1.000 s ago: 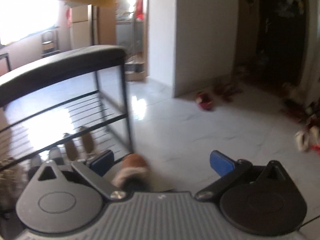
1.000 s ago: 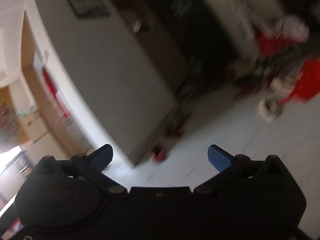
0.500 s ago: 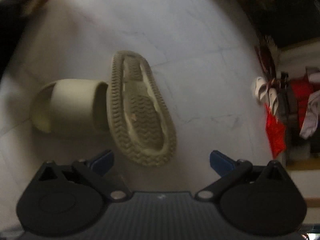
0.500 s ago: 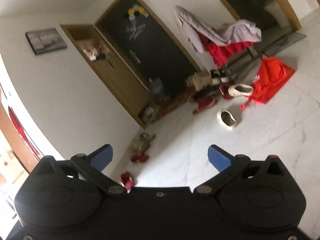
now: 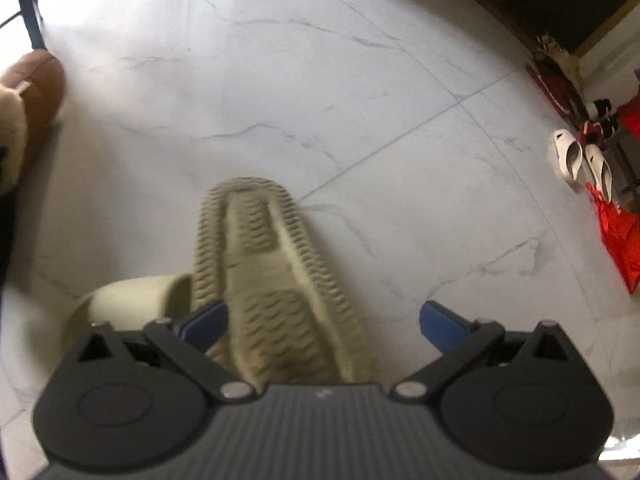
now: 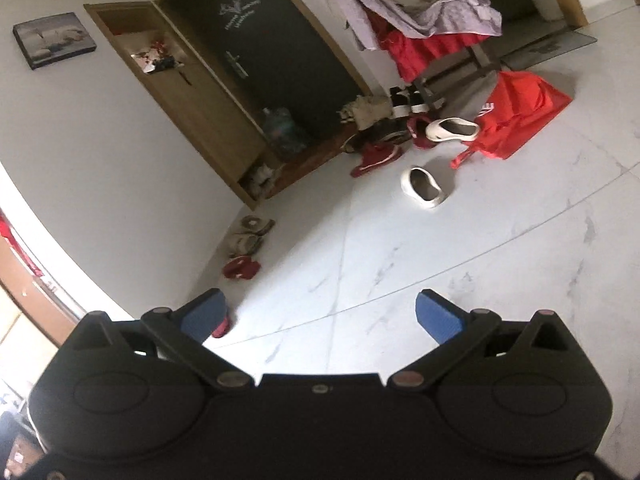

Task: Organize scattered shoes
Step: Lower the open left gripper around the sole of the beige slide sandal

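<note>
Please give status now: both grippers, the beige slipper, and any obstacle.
Left gripper open, straddling upturned beige slipper. Right gripper open, empty, over floor. Second beige slipper beside it, maybe touching.

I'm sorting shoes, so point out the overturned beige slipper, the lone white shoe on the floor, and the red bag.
overturned beige slipper (image 5: 260, 264), left wrist view, on its ridged sole.
lone white shoe (image 6: 423, 185), right wrist view, on its dark opening.
red bag (image 6: 516, 114), right wrist view, on its side panel.

White marble-tile floor (image 6: 500, 240); white wall (image 6: 100, 152); dark door (image 6: 280, 52) in wood frame; small framed picture (image 6: 54, 40), perhaps photo.
</note>
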`<state>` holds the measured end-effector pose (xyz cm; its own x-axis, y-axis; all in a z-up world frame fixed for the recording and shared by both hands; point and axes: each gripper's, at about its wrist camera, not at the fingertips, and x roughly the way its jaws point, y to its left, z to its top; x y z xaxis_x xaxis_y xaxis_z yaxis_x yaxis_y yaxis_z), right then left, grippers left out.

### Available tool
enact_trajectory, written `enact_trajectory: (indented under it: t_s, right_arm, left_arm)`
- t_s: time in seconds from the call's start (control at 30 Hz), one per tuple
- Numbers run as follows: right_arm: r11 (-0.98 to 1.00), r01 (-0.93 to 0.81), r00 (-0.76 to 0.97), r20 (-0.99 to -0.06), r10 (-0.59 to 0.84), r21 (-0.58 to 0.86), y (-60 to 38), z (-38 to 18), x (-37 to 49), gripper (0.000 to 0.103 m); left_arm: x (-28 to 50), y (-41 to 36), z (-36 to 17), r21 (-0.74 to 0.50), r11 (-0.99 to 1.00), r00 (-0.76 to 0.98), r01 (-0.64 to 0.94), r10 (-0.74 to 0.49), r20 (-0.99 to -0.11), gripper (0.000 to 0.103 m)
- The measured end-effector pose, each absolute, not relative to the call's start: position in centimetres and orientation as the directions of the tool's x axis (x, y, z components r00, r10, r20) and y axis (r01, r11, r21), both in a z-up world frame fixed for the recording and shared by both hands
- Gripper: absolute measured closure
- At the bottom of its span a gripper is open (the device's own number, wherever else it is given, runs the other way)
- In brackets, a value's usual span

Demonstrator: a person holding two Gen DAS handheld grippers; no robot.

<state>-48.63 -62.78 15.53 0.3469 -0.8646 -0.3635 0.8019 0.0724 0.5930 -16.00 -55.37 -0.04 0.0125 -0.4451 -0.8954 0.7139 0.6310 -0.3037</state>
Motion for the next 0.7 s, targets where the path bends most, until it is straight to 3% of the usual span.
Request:
enact_trajectory:
  t_s: [0.33, 0.7]
  right_arm:
    - [0.049, 0.810, 0.357, -0.427, -0.831, 0.584, -63.8, 14.2, -46.1, 0.000]
    - [0.055, 0.812, 0.388, -0.468, -0.794, 0.580, -63.8, 13.6, -44.3, 0.000]
  left_arm:
    - [-16.0, -57.0, -4.0, -0.172, 0.633, 0.058, 0.755, -0.326, -0.944, 0.001]
    - [-16.1, -56.0, -4.0, -0.055, 0.640, 0.148, 0.767, -0.260, -0.954, 0.001]
